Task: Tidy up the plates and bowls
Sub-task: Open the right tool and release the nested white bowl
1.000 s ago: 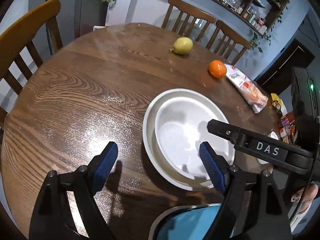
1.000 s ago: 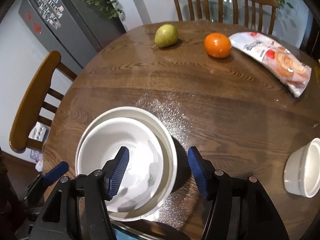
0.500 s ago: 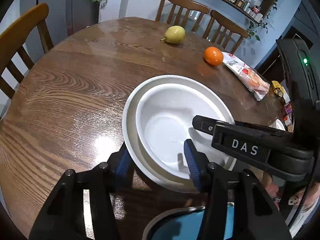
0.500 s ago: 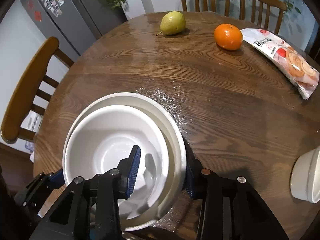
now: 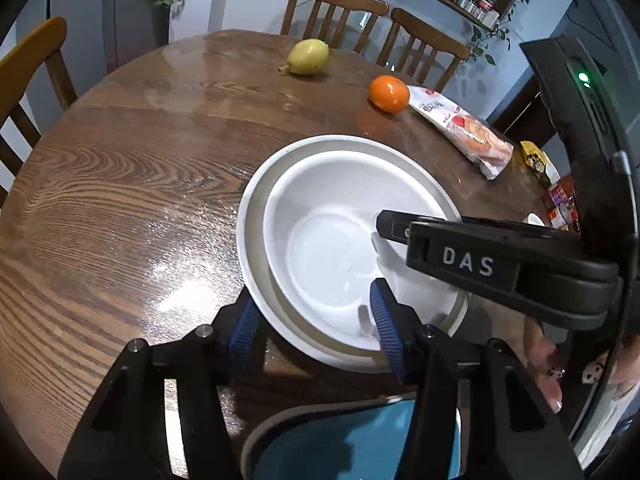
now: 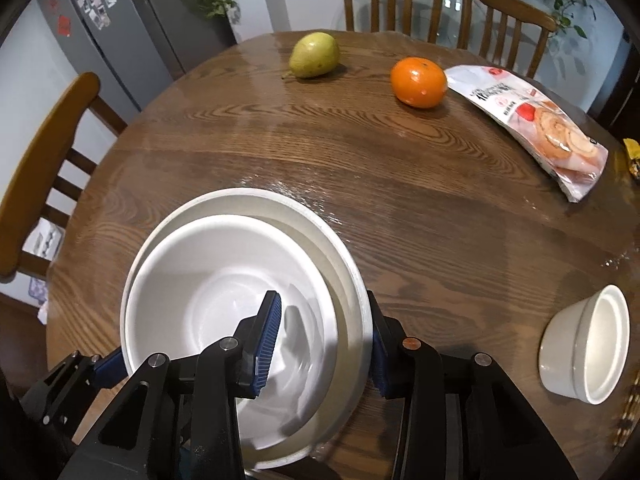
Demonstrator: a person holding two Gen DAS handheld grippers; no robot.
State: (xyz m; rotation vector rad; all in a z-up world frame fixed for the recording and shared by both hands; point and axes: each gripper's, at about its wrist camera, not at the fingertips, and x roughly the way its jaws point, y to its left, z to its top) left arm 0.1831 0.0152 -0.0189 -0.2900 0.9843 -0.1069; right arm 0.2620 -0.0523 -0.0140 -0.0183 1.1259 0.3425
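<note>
Two white bowls are nested, the smaller inner bowl (image 5: 340, 248) inside the larger outer bowl (image 5: 256, 200), held a little above the round wooden table (image 5: 120, 184). My left gripper (image 5: 312, 320) is shut on the stack's near-left rim, one pad outside and one inside. My right gripper (image 6: 324, 344) is shut on the stack's right rim (image 6: 352, 280), one pad inside the inner bowl (image 6: 224, 292). A small white bowl (image 6: 588, 340) lies tilted on the table at the right. A blue plate (image 5: 352, 444) shows below the left gripper.
A pear (image 6: 314, 55), an orange (image 6: 418, 82) and a snack packet (image 6: 536, 120) lie at the table's far side. Wooden chairs (image 6: 36, 168) stand around the table. A grey fridge (image 6: 120, 32) is at the far left.
Both grippers went from open to shut on the rims of the nested bowls. The stack now sits closer and larger in both views.
</note>
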